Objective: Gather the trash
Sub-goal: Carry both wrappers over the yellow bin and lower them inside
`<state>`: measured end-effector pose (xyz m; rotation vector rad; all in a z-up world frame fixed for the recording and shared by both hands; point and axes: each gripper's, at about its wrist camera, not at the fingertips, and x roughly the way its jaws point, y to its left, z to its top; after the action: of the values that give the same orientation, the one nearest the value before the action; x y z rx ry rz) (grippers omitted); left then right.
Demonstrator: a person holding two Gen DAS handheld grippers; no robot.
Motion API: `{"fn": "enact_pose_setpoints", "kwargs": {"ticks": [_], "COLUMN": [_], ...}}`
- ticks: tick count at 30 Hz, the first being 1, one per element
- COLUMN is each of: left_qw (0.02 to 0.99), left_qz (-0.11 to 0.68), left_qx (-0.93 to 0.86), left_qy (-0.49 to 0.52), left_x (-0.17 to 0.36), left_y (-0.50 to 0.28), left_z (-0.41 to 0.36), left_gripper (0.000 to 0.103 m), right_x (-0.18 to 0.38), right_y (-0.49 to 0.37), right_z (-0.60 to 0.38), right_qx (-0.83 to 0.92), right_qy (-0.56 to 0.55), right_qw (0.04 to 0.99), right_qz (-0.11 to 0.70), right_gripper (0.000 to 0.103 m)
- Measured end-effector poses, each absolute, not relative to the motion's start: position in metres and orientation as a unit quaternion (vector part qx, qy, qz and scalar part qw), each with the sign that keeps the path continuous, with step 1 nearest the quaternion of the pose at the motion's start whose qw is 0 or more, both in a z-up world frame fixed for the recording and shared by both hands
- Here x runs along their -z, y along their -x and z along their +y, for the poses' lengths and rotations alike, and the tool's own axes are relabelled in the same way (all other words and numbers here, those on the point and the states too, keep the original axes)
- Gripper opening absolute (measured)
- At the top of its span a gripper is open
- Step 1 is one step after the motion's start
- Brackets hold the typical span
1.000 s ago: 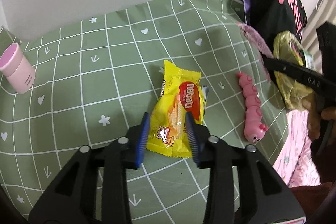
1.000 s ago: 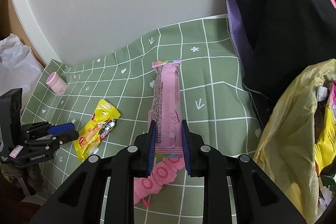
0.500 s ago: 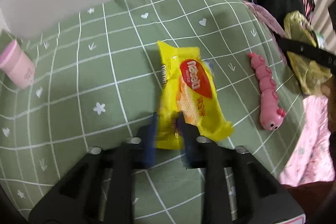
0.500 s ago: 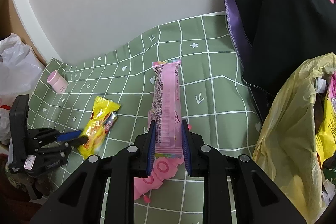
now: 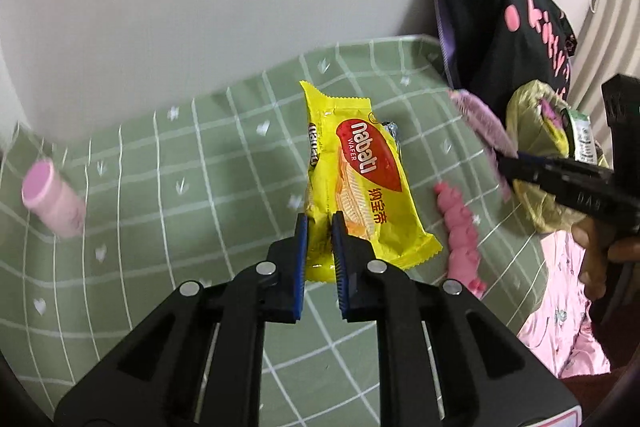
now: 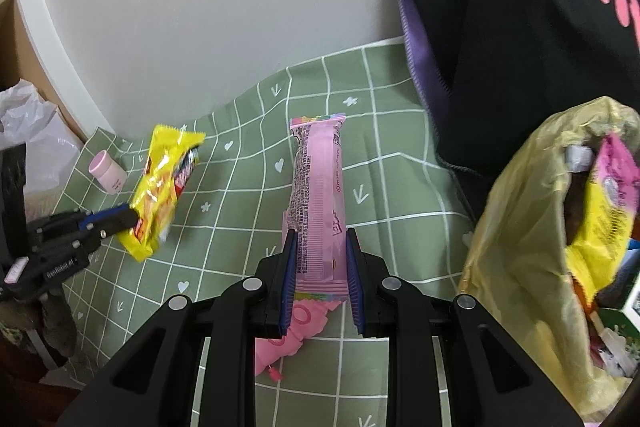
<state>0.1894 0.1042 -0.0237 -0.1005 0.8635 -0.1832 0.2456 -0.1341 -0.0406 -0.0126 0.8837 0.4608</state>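
While the left gripper point(image 5: 320, 223) is closing its jaws on the yellow wafer packet point(image 5: 360, 179), lifted clear of the green checked cloth point(image 5: 160, 187), the right gripper point(image 6: 322, 239) grips the pink wrapper point(image 6: 318, 187) beside the yellow trash bag point(image 6: 528, 227).

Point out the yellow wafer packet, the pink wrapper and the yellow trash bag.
yellow wafer packet point(image 5: 360, 171), left wrist view, on its red logo.
pink wrapper point(image 6: 318, 195), right wrist view, mid-length of its face.
yellow trash bag point(image 6: 516, 227), right wrist view, on its outer wall.
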Motion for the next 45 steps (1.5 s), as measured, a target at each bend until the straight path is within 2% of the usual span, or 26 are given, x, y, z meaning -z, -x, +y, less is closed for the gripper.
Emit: {"fn": "enact_pose_setpoints", "kwargs": {"ticks": [11, 21, 31, 45], "left_qw": [0.91, 0.887, 0.849, 0.842], "left_qz": [0.368, 0.333, 0.351, 0.395], "left_qx": [0.187, 0.319, 0.386, 0.353], "left_qy": [0.04, -0.014, -0.087, -0.103], "left_x": [-0.028, -0.069, -0.056, -0.02], "left_y": [-0.221, -0.252, -0.262, -0.305], "left_z": [0.054, -0.051, -0.16, -0.198], "left_gripper": [0.012, 0.012, 0.012, 0.012], "right_x": [-0.016, -0.054, -0.045, 0.01], "right_y": [-0.216, -0.181, -0.174, -0.257], "right_z": [-0.186, -0.266, -0.348, -0.369], "right_qx": [-0.152, -0.034, 0.051, 0.027], "right_qy": [-0.014, -0.041, -0.077, -0.062], "right_qw": [0.922, 0.949, 0.938, 0.905], "right_qz": [0.356, 0.31, 0.333, 0.421], "right_gripper": [0.022, 0.022, 0.022, 0.022]}}
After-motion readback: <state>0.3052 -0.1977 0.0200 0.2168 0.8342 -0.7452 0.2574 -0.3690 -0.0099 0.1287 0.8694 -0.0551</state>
